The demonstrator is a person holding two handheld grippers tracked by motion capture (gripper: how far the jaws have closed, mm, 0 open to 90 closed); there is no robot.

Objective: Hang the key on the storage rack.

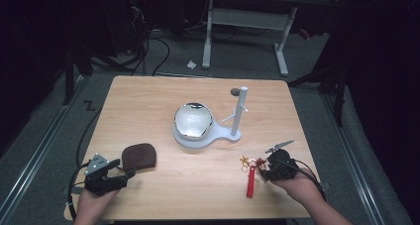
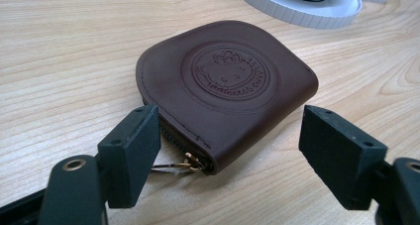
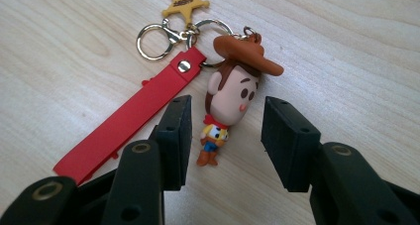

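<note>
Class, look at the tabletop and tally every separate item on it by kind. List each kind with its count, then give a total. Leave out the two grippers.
Brown leather coin pouch: 1
Cowboy figure keychain with red strap: 1
Shiny metal bowl: 1
White stand with upright post: 1
Small dark round disc: 1
Total: 5

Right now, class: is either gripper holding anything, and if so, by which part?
Nothing is held. The left gripper stands open around the brown pouch. The right gripper has the keychain figure between its jaws, with gaps at both sides.
</note>
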